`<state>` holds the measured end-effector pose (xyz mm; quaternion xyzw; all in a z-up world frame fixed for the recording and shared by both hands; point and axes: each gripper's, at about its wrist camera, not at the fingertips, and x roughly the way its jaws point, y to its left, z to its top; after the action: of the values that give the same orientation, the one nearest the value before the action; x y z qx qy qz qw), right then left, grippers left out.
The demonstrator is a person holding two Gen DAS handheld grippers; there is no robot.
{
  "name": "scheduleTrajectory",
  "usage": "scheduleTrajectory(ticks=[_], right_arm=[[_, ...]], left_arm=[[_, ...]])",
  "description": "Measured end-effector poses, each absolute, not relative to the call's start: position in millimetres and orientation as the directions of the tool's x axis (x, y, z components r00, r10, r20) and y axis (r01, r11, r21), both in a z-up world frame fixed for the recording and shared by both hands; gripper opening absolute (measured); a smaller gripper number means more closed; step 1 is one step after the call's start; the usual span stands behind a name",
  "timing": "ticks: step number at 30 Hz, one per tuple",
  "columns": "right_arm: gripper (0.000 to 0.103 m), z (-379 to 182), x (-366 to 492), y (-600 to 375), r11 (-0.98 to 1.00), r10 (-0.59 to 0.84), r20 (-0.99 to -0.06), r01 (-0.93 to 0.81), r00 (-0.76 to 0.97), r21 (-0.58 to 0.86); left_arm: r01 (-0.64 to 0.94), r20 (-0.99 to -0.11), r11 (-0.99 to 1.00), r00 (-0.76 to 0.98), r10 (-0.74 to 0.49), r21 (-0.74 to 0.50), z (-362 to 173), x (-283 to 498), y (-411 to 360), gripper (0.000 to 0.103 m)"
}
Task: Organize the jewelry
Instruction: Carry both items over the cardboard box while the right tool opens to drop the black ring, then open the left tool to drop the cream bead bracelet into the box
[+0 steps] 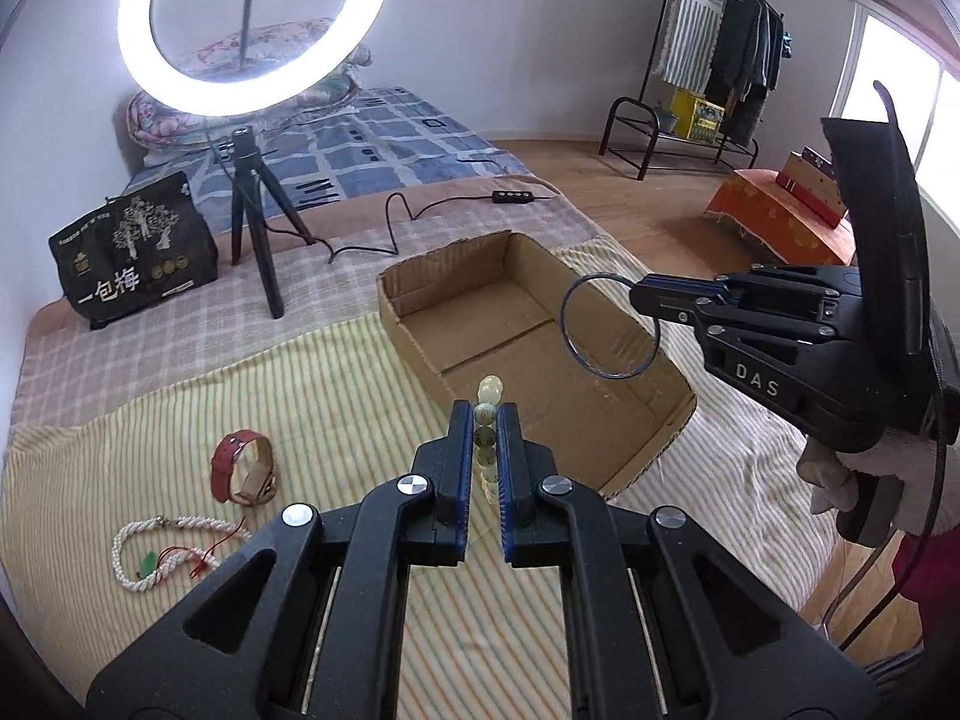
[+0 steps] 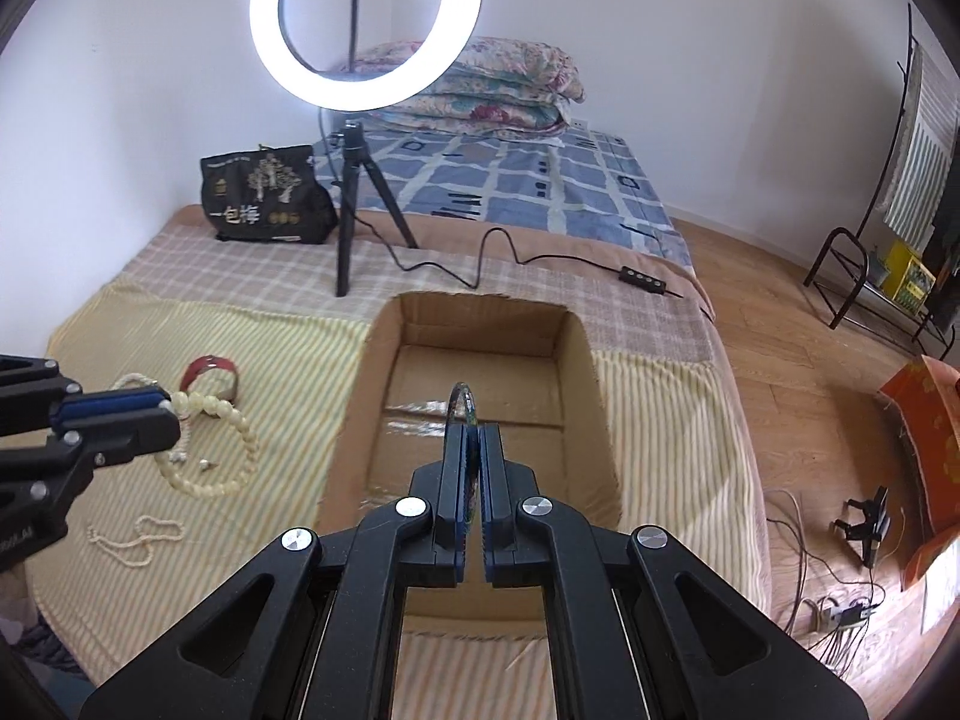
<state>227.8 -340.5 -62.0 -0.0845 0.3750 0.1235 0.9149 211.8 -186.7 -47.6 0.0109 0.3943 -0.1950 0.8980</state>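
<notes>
Right now both tongs are busy over the bed. The left tongs [image 1: 485, 420] are clenched on a bead bracelet [image 2: 240, 444] of pale, cream-green beads; from the right wrist view its loop hangs off the tips above the striped yellow blanket [image 1: 336, 396], just left of the cardboard box [image 1: 672, 372]. The right tongs [image 2: 473, 450] are clamped on a thin dark bangle [image 1: 606, 324], held upright on edge, and the hoop sits over the open box, above its bare bottom [image 2: 480, 396]. From the left wrist view the same hoop hangs in the air above the near right part of the box, with the gloved right hand [image 1: 864, 474] gripping the handle behind it. On the blanket to the left of the box lie the other pieces: a red strap watch [image 1: 243, 468] curled on its side, a twisted white rope necklace [image 1: 168, 546] with a small green pendant just in front of it, and, seen from the right wrist view, a fine pearl strand [image 2: 135, 540] nearer the edge of the bed. Farther back on the checked cover stand a lit ring light [image 2: 366, 24] on a small tripod and a black printed bag [image 2: 267, 201] near the wall.
</notes>
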Motion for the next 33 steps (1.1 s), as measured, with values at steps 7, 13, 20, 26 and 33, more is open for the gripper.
scheduleTrajectory(ticks=[7, 13, 20, 26, 33], right_arm=[[0.002, -74.4, 260.4, -364.7, 0.963, 0.167, -0.719, -0.268, 0.675, -0.028], [0.002, -89.1, 281.7, -378.5, 0.965, 0.196, -0.731, -0.262, 0.653, 0.024], [0.002, -102.1, 292.5, -383.3, 0.963, 0.222, -0.741, -0.263, 0.634, 0.063], [0.003, -102.9, 294.4, -384.1, 0.962, 0.234, -0.736, -0.261, 0.635, 0.08], [0.032, -102.0, 291.8, -385.1, 0.965, 0.232, -0.732, -0.249, 0.641, 0.087]], left_arm=[[0.402, -0.709, 0.908, 0.607, -0.359, -0.115, -59.5, 234.1, -228.8, 0.005], [0.426, -0.717, 0.899, 0.594, -0.365, -0.103, -72.4, 243.1, -252.1, 0.005], [0.44, -0.723, 0.893, 0.586, -0.366, -0.095, -82.2, 248.3, -264.3, 0.005], [0.46, -0.721, 0.884, 0.585, -0.372, -0.083, -81.8, 245.3, -268.0, 0.005], [0.469, -0.711, 0.882, 0.602, -0.362, -0.052, -79.0, 238.2, -268.8, 0.005]])
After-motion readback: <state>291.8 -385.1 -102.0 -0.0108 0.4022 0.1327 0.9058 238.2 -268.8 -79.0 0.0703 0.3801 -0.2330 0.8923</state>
